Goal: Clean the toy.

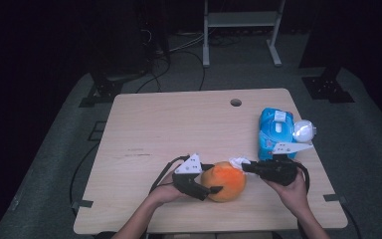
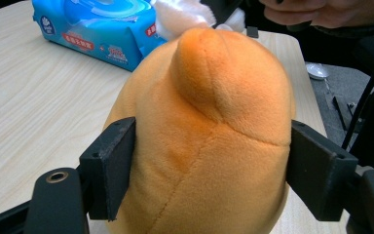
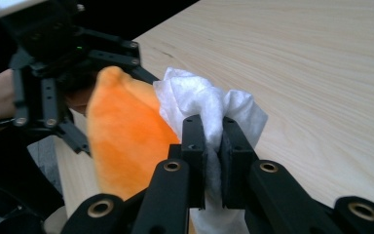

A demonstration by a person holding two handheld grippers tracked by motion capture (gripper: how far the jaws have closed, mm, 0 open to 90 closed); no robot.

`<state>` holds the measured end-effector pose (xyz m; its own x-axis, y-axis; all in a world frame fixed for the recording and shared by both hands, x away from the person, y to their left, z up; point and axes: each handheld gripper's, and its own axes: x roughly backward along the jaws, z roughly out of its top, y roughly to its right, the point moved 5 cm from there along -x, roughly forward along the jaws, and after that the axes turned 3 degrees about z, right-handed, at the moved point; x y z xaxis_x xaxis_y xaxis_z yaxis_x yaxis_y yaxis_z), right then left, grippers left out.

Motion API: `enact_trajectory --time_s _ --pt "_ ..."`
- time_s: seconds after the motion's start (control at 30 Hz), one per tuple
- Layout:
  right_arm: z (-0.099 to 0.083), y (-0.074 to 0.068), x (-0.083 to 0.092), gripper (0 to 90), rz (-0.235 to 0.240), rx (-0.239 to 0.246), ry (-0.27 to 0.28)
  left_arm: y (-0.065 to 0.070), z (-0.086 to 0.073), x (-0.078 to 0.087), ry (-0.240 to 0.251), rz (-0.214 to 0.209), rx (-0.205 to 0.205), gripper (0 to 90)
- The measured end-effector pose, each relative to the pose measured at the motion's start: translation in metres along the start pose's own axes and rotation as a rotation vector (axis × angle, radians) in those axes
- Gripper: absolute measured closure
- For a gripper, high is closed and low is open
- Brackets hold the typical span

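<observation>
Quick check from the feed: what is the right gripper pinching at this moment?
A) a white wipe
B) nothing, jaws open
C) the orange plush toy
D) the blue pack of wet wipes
A: in the right gripper view the right gripper has its jaws closed on a bunched white wipe, beside the orange plush toy that the left gripper clamps.

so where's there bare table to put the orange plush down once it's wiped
The table is bare across its whole left half and along the far edge up to the round hole. The right side is crowded: wet wipes pack, white item beside it. The near middle holds the orange plush, clamped by the left gripper, with the right gripper pinching a white wipe against it.
</observation>
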<state>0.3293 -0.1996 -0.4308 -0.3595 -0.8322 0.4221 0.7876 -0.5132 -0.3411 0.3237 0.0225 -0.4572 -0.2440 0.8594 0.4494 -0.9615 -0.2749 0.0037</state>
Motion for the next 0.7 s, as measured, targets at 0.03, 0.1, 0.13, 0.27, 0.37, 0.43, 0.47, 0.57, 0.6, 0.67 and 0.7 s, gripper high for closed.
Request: enact_trajectory --time_s 0.03,0.1,0.13,0.27,0.37,0.43,0.47,0.57,0.6,0.67,0.7 --pt "0.000 0.000 0.000 82.1 0.000 0.000 0.000 0.000 0.000 0.000 0.001 -0.002 0.001 25.3" --pt "-0.003 0.005 0.002 82.1 -0.018 -0.013 -0.005 -0.002 -0.001 0.001 0.001 -0.007 0.005 25.2" --pt "-0.004 0.007 0.002 82.2 -0.023 -0.010 -0.005 -0.002 -0.002 0.002 0.004 -0.008 0.012 25.2" --pt "0.000 0.001 0.002 82.2 -0.006 0.001 0.002 -0.002 -0.002 0.001 0.003 -0.006 0.014 24.9" --pt "0.003 -0.005 0.002 82.1 0.016 0.012 0.013 -0.003 -0.002 0.001 0.006 -0.006 0.023 24.8" --pt "0.005 -0.011 0.001 82.1 0.031 0.029 0.015 -0.003 -0.002 0.001 0.007 -0.007 0.029 24.7" --pt "0.005 -0.012 0.001 82.1 0.032 0.039 0.013 -0.003 -0.002 0.002 0.007 -0.006 0.028 24.6" --pt "0.004 -0.009 0.001 82.2 0.029 0.030 0.009 -0.004 -0.002 0.002 0.003 -0.001 0.030 24.7" --pt "0.001 -0.004 0.001 82.3 0.010 0.023 0.001 -0.004 -0.002 0.002 0.004 0.002 0.032 24.7" --pt "-0.001 0.000 0.003 82.3 0.003 0.010 0.002 -0.004 -0.002 0.001 0.005 0.003 0.033 24.8" --pt "-0.001 0.000 0.003 82.3 0.003 0.010 0.002 -0.004 -0.002 0.001 0.005 0.003 0.033 24.8"
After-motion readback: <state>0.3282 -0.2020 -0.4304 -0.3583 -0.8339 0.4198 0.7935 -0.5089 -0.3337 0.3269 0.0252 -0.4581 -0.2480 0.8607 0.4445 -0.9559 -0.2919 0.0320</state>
